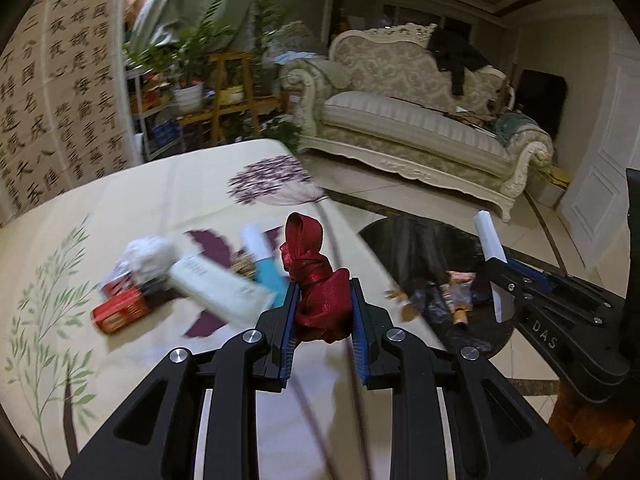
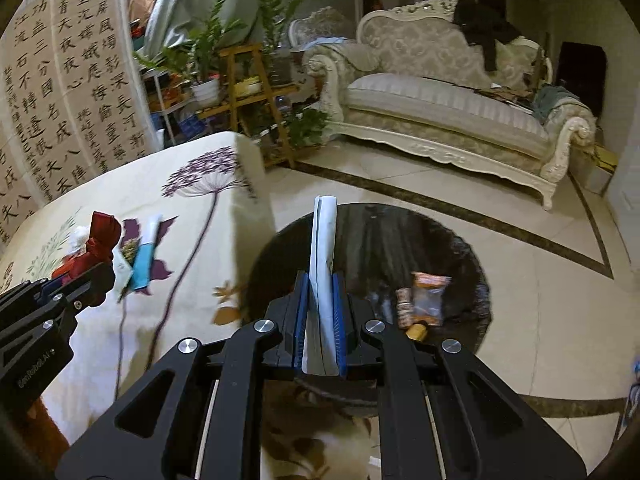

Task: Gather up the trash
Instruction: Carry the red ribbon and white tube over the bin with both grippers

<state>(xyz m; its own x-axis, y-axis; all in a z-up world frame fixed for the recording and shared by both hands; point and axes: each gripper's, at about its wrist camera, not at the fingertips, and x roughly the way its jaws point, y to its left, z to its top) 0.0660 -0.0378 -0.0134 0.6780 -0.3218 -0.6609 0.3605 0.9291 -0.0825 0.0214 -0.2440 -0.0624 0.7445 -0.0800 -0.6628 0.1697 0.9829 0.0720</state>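
Right claw (image 2: pixel 320 316) pinching folded white paper (image 2: pixel 323 240), long axis upright, directly over black trash bag (image 2: pixel 460 248) mid-frame; left claw (image 1: pixel 324 312) pinching red ribbon (image 1: pixel 316 280), bag lower right.

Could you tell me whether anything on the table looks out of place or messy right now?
Yes. A loose heap of litter sits on the flowered tablecloth: a red box lying on its side, crumpled white paper and a white-and-blue tube, overlapping at odd angles.
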